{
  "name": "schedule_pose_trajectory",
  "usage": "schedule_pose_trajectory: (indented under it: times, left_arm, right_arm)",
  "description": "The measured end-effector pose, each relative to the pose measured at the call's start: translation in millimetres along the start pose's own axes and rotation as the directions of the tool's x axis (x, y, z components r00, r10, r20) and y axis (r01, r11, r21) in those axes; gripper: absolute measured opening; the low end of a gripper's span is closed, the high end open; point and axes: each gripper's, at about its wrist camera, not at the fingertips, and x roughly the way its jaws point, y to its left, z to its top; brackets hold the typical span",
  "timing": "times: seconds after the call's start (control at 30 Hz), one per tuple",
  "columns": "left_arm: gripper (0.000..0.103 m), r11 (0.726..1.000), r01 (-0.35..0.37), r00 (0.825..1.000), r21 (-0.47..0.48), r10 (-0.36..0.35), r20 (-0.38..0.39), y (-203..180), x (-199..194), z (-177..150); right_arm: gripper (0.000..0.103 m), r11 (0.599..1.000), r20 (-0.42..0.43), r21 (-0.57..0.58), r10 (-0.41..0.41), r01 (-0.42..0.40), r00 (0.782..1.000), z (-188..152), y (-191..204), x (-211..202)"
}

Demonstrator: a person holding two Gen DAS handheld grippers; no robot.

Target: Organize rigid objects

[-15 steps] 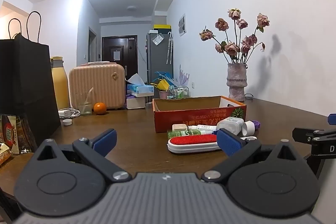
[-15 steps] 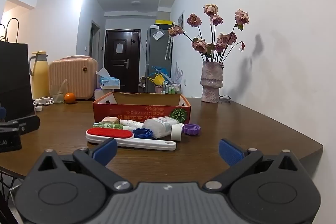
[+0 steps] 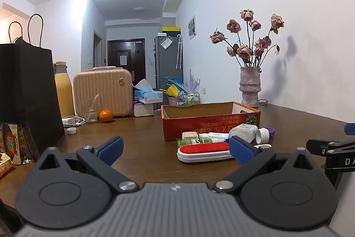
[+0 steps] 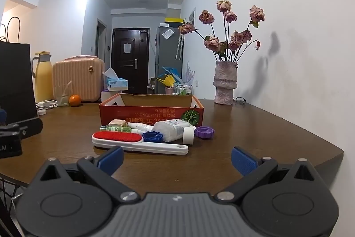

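I hold my left gripper (image 3: 175,149) low and level above the near edge of the table (image 3: 142,148), its blue fingers (image 3: 110,147) spread wide with nothing between them. My right gripper (image 4: 176,161) sits the same way, released and empty, pointing at the clutter from the near side.

The things to sort lie in a tight bunch just in front of the red cardboard box (image 4: 150,112), at 12 o'clock from my right gripper and about 1 o'clock from my left. Nearest me is the lint brush (image 4: 133,141), red pad up and white handle pointing to 3 o'clock. Behind it lie a blue cap (image 4: 152,136), a white bottle (image 4: 172,129) on its side, a purple cap (image 4: 204,131) at the right end, and a green tube (image 4: 115,128) by the box wall.

From the left camera my own right finger covers the brush handle and the blue cap, and the box's inside is hidden by its front wall. Its upside-down lettering is too small to read. My right gripper shows only as a black edge at 3 o'clock.

Against half a second ago, I see almost no change: both grippers are as wide as before and the bunch lies as it did.
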Motion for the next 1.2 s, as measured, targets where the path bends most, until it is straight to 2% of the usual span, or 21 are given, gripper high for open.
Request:
schedule_pose_trajectory:
  times: [0.67,0.8,0.93,1.1,1.2]
  left_arm:
    - [0.103,1.000,0.006,1.000,0.012,-0.007,0.010,-5,-7,0]
    - [0.103,1.000,0.002,1.000,0.013,-0.003,0.018,-5,-7,0]
    - [0.103,1.000,0.002,1.000,0.013,-0.002,0.013,-6,-6,-1]
    - [0.103,1.000,0.006,1.000,0.014,-0.006,0.013,-5,-7,-1]
    - [0.103,1.000,0.002,1.000,0.013,-0.003,0.011,-5,-7,-1]
  right_arm:
    - [0.103,0.999,-0.004,0.032,-0.026,0.026,1.000,1,-8,-2]
    - [0.103,0.999,0.002,0.026,-0.019,0.019,1.000,2,-6,-3]
    - [0.103,0.997,-0.004,0.048,0.056,-0.056,0.998,4,-13,-3]
    - [0.103,0.999,0.003,0.029,0.026,-0.026,1.000,3,-10,-3]
    - [0.103,0.999,-0.006,0.024,0.043,-0.043,0.999,2,-9,-1]
